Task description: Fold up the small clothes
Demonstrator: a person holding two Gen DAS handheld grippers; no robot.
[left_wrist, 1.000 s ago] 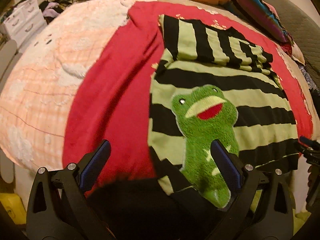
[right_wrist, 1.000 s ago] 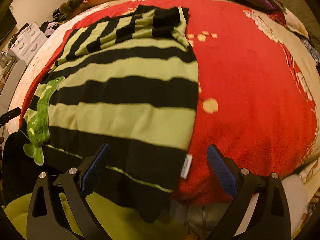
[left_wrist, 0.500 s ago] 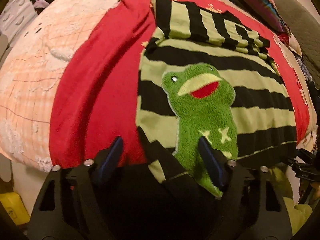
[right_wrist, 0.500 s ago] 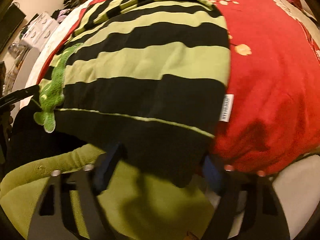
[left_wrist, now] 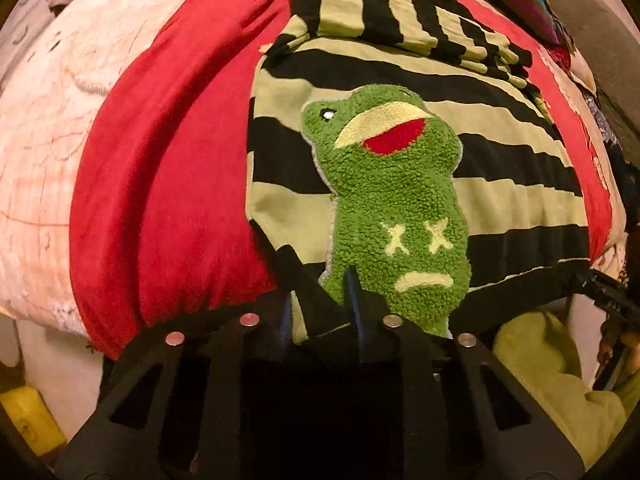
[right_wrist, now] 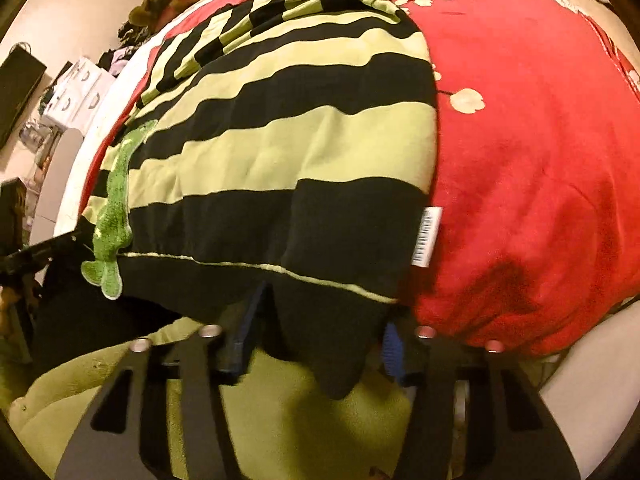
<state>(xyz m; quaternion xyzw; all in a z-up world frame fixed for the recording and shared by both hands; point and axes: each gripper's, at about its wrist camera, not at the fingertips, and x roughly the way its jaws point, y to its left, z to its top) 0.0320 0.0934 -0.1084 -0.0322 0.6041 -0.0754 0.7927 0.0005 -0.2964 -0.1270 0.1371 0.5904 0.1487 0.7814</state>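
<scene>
Basically we had the striped frog shirt [left_wrist: 400, 152] lying flat on the red blanket [left_wrist: 168, 184] with its hem hanging off the near bed edge, so our left gripper [left_wrist: 320, 300] pinched the near-left hem and our right gripper [right_wrist: 316, 320] closed around the near-right corner, presumably to fold it.

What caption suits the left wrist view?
Left gripper pinches the hem of a green-and-black striped frog top on a red blanket.
</scene>
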